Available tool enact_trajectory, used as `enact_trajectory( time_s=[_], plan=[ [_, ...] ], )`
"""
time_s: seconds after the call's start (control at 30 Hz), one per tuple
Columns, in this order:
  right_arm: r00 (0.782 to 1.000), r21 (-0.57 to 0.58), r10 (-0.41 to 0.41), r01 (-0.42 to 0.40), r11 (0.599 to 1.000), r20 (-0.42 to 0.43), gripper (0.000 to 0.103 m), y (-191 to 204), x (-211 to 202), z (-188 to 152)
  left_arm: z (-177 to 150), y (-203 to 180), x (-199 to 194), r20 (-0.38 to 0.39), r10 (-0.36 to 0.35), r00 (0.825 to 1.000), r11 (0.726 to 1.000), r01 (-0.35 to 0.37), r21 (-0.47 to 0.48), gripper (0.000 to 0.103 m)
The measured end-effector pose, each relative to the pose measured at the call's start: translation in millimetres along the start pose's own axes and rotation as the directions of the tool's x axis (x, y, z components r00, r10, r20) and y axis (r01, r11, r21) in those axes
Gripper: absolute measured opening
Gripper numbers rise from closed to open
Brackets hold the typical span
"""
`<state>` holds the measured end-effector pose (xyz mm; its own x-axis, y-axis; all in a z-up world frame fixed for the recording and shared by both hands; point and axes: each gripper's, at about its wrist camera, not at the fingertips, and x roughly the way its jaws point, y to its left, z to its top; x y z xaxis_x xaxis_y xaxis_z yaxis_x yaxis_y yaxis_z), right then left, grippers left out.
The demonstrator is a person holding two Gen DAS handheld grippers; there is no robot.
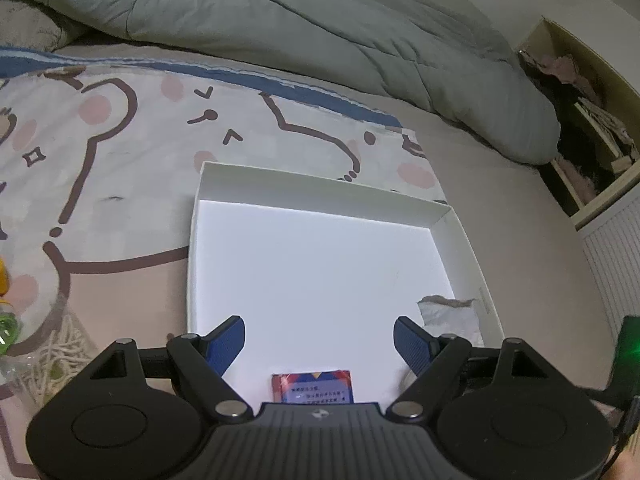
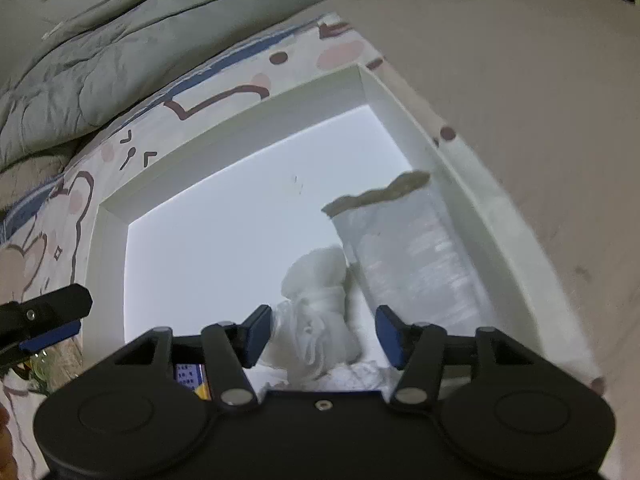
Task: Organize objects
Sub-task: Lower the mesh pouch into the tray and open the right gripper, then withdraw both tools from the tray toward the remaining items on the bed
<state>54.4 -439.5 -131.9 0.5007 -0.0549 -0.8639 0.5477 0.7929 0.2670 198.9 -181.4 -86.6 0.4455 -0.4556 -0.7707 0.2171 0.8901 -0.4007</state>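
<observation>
A shallow white box (image 1: 320, 188) lies open on the bed; it also shows in the right wrist view (image 2: 240, 128). A small red and blue packet (image 1: 312, 387) lies at the box's near edge, just below my open, empty left gripper (image 1: 319, 342). A torn white wrapper (image 1: 448, 314) lies by the box's right wall, seen larger in the right wrist view (image 2: 408, 248). My right gripper (image 2: 324, 334) is open above a crumpled white tissue (image 2: 316, 312) inside the box, its fingers on either side, not closed on it. The left gripper's finger (image 2: 52, 312) shows at the left.
A cartoon bear blanket (image 1: 100, 184) covers the bed. A grey duvet (image 1: 320, 28) is piled at the back. Cream string and a clear plastic bag (image 1: 52, 344) lie left of the box. A cluttered wooden shelf (image 1: 588, 128) stands at the right.
</observation>
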Motion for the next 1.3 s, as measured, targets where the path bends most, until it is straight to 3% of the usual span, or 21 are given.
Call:
enact_trajectory(
  time_s=[0.3,0.57,0.83,0.93,1.3],
  plan=[
    [0.996,-0.095,-0.011,0.02,0.995,0.088,0.06,-5.1,-38.2,4.6,-3.3,-2.6,-24.6,0.005,0.021,1.0,1.0,-0.021,0.022,0.082],
    [0.987,-0.203,-0.002,0.036,0.979,0.163,0.075,8.1,-80.6,-6.5,-5.3,-7.4,-53.8,0.015,0.048,0.999,0.996,-0.049,0.079,0.083],
    [0.982,-0.223,-0.016,0.058,0.973,0.187,0.081,16.8,-105.5,-17.7,-10.1,-7.9,-79.7,0.026,0.1,0.995,0.982,-0.103,0.157,0.089],
    [0.98,-0.219,-0.017,0.061,0.974,0.2,0.082,18.3,-112.9,-22.2,-14.1,-7.0,-86.9,0.036,0.126,0.991,0.973,-0.131,0.191,0.095],
    [0.973,-0.219,-0.037,0.089,0.972,0.23,0.1,29.6,-126.1,-37.0,-27.9,-5.9,-96.6,0.081,0.179,0.981,0.944,-0.194,0.268,0.102]
  ],
)
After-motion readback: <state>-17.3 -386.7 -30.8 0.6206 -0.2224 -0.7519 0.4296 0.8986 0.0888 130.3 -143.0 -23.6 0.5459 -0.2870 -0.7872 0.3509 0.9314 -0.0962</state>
